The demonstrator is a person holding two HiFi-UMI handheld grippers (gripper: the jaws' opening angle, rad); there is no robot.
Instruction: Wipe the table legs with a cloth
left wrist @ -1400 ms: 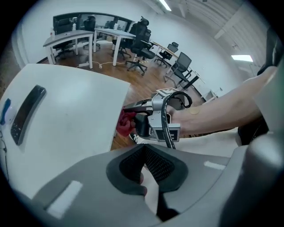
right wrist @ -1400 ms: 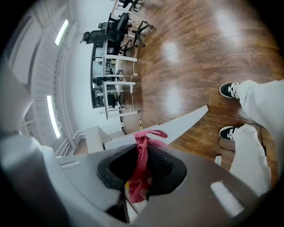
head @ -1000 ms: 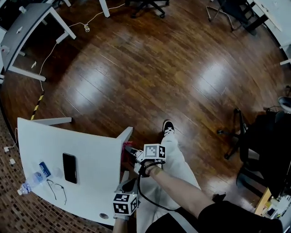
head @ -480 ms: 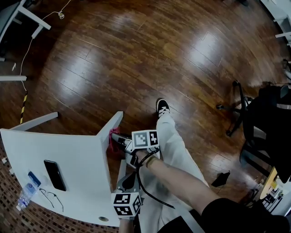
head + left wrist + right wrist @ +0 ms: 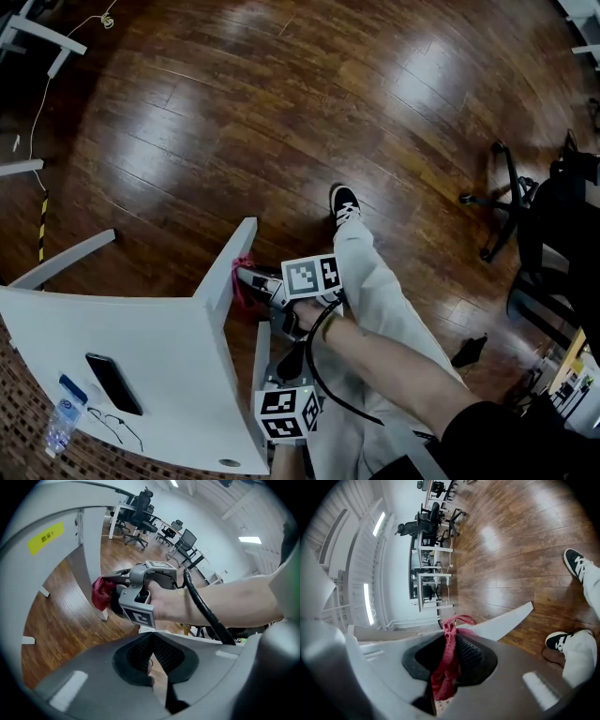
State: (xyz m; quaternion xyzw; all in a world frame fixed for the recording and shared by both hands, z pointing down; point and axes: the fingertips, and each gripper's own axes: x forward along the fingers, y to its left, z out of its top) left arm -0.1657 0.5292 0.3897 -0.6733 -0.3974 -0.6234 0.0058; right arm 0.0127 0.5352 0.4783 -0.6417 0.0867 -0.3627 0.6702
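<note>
only the view has drifted; the right hand-held gripper stays clamped on the red cloth, pressed against the table leg below the table corner. the left hand-held gripper is closed, empty. drag could tug the bunched cloth loose.

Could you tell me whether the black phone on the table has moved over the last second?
No. The phone keeps its place on the table, near the bottle.
</note>
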